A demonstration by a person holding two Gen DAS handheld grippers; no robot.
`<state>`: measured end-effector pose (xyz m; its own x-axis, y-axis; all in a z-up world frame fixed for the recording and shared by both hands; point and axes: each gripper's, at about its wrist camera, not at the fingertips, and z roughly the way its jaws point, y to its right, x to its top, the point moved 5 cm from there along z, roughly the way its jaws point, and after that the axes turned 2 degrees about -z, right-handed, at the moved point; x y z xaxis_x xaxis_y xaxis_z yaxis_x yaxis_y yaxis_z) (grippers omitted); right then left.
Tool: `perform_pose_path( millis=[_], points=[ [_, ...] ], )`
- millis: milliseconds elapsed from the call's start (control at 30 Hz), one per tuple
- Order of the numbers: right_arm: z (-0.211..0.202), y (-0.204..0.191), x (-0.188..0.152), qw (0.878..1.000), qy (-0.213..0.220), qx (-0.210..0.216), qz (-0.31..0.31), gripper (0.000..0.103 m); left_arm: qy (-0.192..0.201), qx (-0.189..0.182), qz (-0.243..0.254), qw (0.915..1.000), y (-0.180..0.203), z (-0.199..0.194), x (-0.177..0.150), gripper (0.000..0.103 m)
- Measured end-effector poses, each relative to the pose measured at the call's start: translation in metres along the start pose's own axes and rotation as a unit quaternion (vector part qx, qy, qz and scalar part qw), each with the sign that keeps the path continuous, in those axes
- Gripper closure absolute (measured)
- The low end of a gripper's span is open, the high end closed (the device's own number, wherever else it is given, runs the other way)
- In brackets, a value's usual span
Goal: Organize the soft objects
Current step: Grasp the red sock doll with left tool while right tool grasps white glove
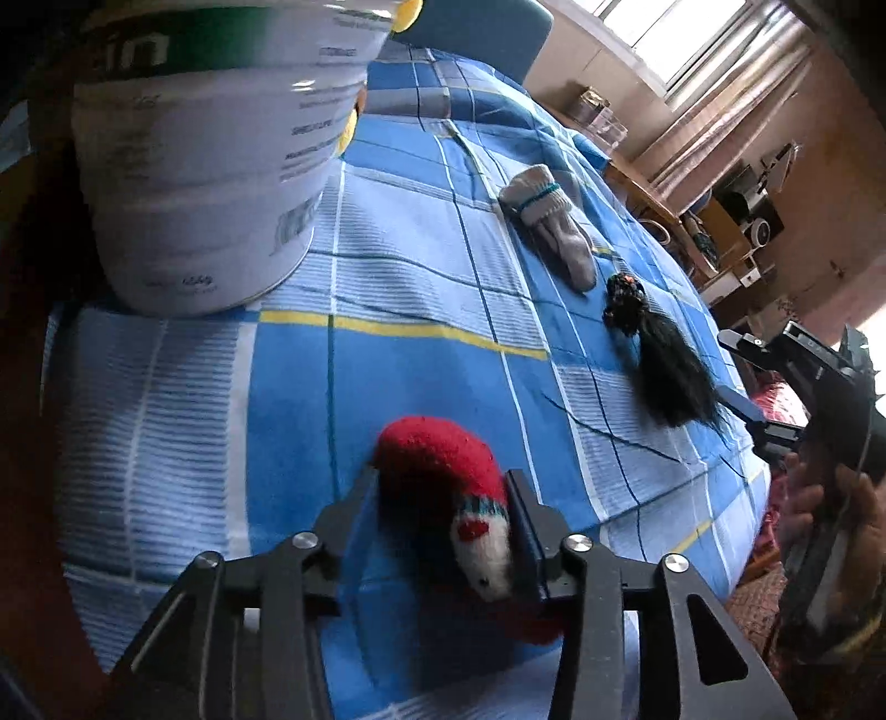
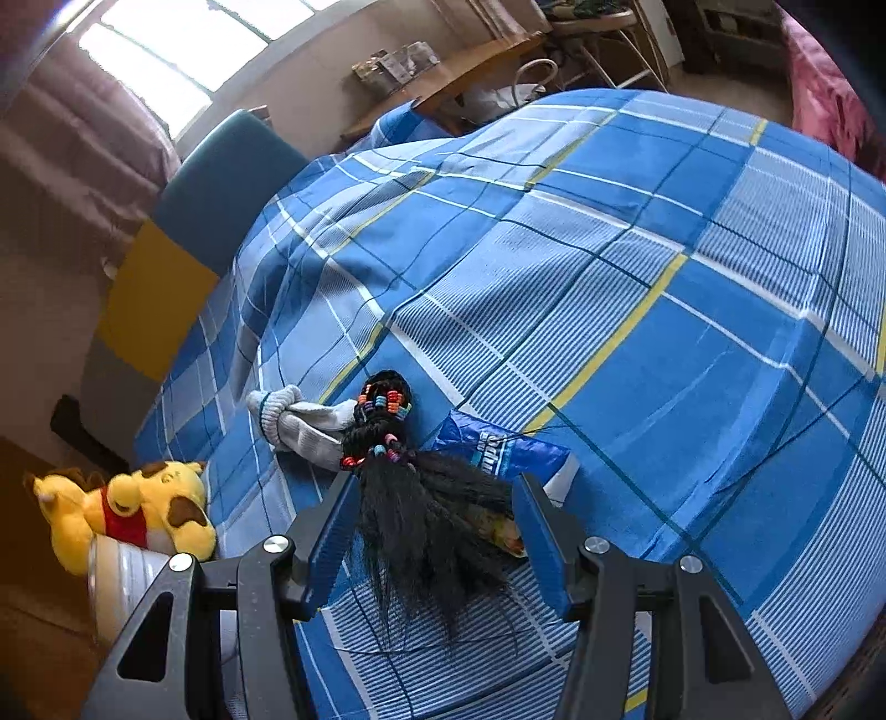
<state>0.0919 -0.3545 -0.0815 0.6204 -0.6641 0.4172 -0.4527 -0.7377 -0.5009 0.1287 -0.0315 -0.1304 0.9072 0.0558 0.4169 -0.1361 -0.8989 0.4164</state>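
Red knit toy [image 1: 443,482]: clamped between left gripper [image 1: 443,509] jaws, lifted over the bedspread [image 1: 415,387].
Tub [image 1: 210,166]: ahead-left; carry high, release over its mouth.
Right gripper [image 2: 437,526]: spread wide, straddling black hairpiece [image 2: 421,526]; close low on the bulk.

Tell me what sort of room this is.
Most likely a bedroom: a bed under a blue plaid sheet, a curtained window, and a cluttered wooden desk along the wall.
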Motion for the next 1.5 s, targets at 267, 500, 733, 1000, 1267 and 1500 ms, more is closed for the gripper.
perform_pose_path(
  millis=[267, 500, 733, 1000, 1267, 1500],
  points=[
    [0.004, -0.012, -0.003, 0.999, -0.001, -0.012, -0.039, 0.045, 0.014, 0.036, 0.086, 0.9956, 0.024, 0.009, -0.003, 0.035],
    [0.000, -0.032, -0.008, 0.997, -0.001, 0.003, -0.080, 0.045, 0.056, 0.029, 0.084, 0.9945, 0.007, 0.002, -0.006, 0.076],
    [0.028, -0.103, -0.014, 0.978, -0.049, 0.035, -0.198, 0.045, 0.082, 0.007, 0.096, 0.9920, -0.001, -0.003, -0.013, 0.081],
    [0.112, -0.193, 0.011, 0.900, -0.069, -0.097, -0.419, 0.042, 0.085, -0.029, 0.074, 0.9932, -0.009, -0.003, -0.013, 0.081],
    [0.188, -0.210, 0.010, 0.829, -0.136, -0.185, -0.510, 0.034, 0.087, -0.040, 0.067, 0.9931, -0.012, -0.002, -0.013, 0.079],
    [0.153, -0.207, -0.010, 0.861, -0.125, -0.114, -0.480, 0.066, 0.090, -0.039, 0.070, 0.9927, -0.011, -0.002, -0.014, 0.079]
  ],
)
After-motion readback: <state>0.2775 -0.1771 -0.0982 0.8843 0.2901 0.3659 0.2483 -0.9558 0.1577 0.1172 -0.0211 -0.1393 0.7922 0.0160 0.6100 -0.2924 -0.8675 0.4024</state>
